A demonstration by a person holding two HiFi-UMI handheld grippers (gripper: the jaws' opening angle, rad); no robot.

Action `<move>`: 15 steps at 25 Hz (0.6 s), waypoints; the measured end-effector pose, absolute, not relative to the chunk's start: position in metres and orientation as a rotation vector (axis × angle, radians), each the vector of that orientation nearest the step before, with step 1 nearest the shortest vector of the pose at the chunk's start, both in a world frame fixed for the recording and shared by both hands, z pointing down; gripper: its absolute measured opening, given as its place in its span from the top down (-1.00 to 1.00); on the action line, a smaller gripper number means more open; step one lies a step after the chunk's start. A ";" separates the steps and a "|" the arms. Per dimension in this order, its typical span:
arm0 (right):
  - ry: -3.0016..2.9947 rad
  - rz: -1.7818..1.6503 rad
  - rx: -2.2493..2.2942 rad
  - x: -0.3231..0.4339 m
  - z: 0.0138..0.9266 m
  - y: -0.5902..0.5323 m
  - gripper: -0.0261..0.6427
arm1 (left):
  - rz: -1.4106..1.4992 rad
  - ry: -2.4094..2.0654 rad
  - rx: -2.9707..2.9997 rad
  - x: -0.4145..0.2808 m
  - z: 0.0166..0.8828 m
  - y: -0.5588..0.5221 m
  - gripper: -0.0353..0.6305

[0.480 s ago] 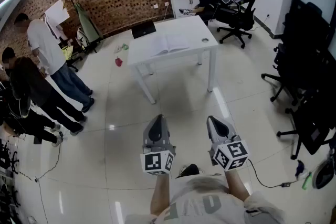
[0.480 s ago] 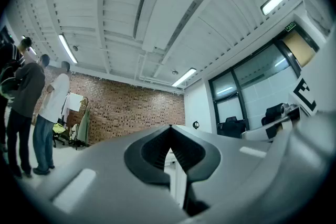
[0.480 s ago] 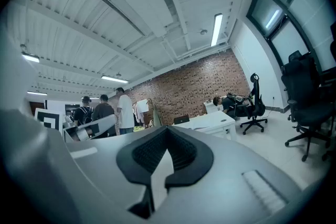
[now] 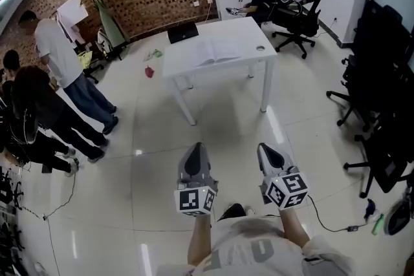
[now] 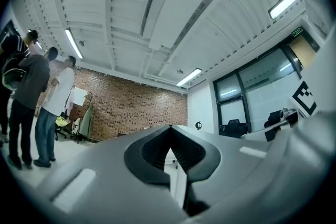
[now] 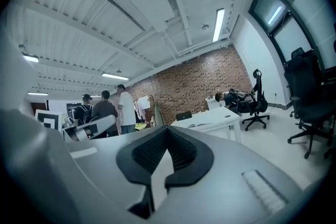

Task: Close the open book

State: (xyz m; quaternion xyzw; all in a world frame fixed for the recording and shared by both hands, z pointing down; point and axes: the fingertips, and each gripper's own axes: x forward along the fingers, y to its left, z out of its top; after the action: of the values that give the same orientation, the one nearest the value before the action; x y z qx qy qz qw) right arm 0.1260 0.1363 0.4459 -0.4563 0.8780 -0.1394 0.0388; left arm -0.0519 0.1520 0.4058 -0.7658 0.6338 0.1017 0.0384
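Step up to the white rectangular table (image 4: pixel 257 59) bearing the open white book (image 4: pixel 217 55) (left gripper (image 4: pixel 194 148) and right gripper (image 4: pixel 266 149) closed, empty).

I wear a pale grey, short-sleeved T-shirt (image 4: pixel 253 247) with faded lettering across the chest, and the toe of one dark shoe (image 4: pixel 234 209) shows just past its hem. My left gripper (image 4: pixel 195 149) and right gripper (image 4: pixel 262 149) are smooth grey shells narrowing to a point, and each has a white cube printed with black square markers: the left cube (image 4: pixel 194 199) and the right cube (image 4: pixel 285 191). The pads (image 6: pixel 181 150) are black and finely ribbed (alike on both grippers), set in a dark rounded collar.
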 end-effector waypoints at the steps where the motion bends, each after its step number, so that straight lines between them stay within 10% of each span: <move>1: 2.697 -0.441 -1.387 0.119 0.445 0.135 0.92 | 0.319 1.960 -2.343 -0.060 0.404 0.151 0.85; 15: 2.713 -0.490 -1.221 0.046 0.424 0.123 0.91 | 0.355 1.985 -2.367 -0.123 0.400 0.127 0.85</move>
State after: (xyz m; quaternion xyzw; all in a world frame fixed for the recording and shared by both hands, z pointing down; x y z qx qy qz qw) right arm 0.0457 0.1233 0.4239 -0.4040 0.8981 -0.1620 0.0632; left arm -0.1235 0.1266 0.3997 -0.7612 0.6382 0.1141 0.0160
